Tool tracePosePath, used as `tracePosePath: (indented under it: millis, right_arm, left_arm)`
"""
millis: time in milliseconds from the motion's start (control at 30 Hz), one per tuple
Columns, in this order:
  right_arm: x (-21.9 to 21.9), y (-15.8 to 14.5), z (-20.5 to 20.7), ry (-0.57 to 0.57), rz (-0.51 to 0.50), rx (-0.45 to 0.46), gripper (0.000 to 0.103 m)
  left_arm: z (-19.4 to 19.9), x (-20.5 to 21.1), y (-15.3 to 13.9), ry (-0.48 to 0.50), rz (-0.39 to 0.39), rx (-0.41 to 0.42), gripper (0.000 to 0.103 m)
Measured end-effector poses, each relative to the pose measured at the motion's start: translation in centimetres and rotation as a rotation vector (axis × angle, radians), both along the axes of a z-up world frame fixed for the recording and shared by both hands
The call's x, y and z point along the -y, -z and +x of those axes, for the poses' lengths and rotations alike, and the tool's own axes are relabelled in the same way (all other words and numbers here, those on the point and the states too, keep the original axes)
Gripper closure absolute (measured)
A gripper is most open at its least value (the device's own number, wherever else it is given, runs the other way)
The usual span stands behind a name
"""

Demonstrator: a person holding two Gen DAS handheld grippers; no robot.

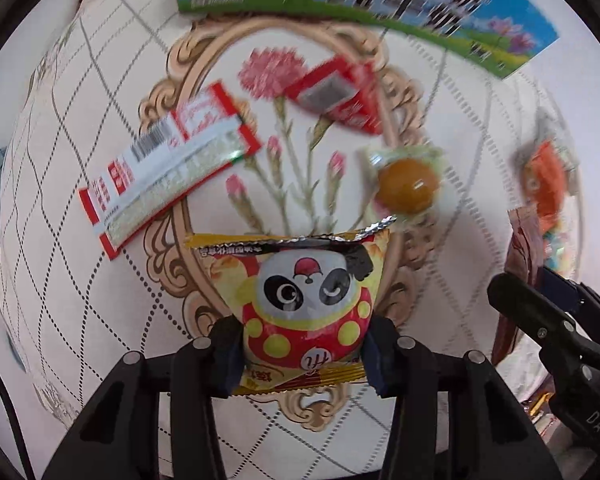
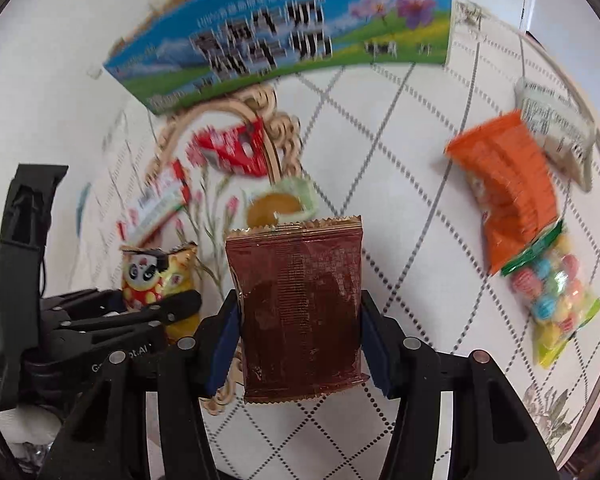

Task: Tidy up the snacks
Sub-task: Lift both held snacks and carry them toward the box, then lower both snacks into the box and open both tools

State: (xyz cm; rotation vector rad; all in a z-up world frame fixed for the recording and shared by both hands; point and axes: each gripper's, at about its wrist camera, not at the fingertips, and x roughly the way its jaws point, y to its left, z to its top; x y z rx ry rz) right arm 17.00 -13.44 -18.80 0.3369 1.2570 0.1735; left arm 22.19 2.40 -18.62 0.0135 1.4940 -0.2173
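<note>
My left gripper (image 1: pixel 302 354) is shut on a yellow panda snack packet (image 1: pixel 300 300), held above the table; it also shows in the right wrist view (image 2: pixel 156 276). My right gripper (image 2: pixel 298 340) is shut on a brown foil packet (image 2: pixel 300 308), whose edge shows in the left wrist view (image 1: pixel 520 248). On the cloth lie a long red-and-white bar (image 1: pixel 168 168), a red packet (image 1: pixel 336 96), a clear-wrapped round orange sweet (image 1: pixel 408 184), an orange packet (image 2: pixel 508 188), a bag of coloured candies (image 2: pixel 556 296) and a white packet (image 2: pixel 556 124).
A blue-and-green carton (image 1: pixel 360 4) stands at the far side of the table, also in the right wrist view (image 2: pixel 280 40). The white quilted tablecloth (image 1: pixel 100 320) has a flower medallion in the middle. The table edge curves at the right (image 2: pixel 596 360).
</note>
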Motion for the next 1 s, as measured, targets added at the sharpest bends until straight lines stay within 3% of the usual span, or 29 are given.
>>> tracePosePath:
  millis: [200, 333, 400, 500, 567, 800, 1000]
  right_arm:
    - [2.4, -6.9, 2.8, 0.036, 0.074, 0.125, 0.045]
    - [4.4, -11.5, 6.6, 0.064, 0.118, 0.224, 0.045]
    - [5.0, -12.9, 8.8, 0.064, 0.108, 0.250, 0.045]
    - [6.5, -14.7, 12.6, 0.071, 0.077, 0.288, 0.045]
    - [7.1, -15.0, 15.7, 0.069, 0.068, 0.286, 0.045]
    - [7.6, -11.2, 23.3, 0.038, -0.043, 0.197, 0.045]
    - [7.9, -6.6, 26.0, -0.003, -0.095, 0.095, 0.045]
  left_arm:
    - [4.5, 1.7, -9.3, 0.008, -0.113, 0.143, 0.059]
    - [8.8, 2.7, -13.3, 0.009, -0.175, 0.187, 0.059]
    - [11.2, 3.5, -14.9, 0.018, -0.180, 0.208, 0.059]
    - [16.0, 5.4, -16.8, 0.023, -0.121, 0.266, 0.059]
    - [18.1, 6.0, -15.9, 0.015, -0.120, 0.256, 0.059]
    - [26.9, 8.3, -9.5, -0.017, -0.175, 0.051, 0.059]
    - [27.8, 10.0, -5.7, 0.009, -0.118, -0.024, 0.059]
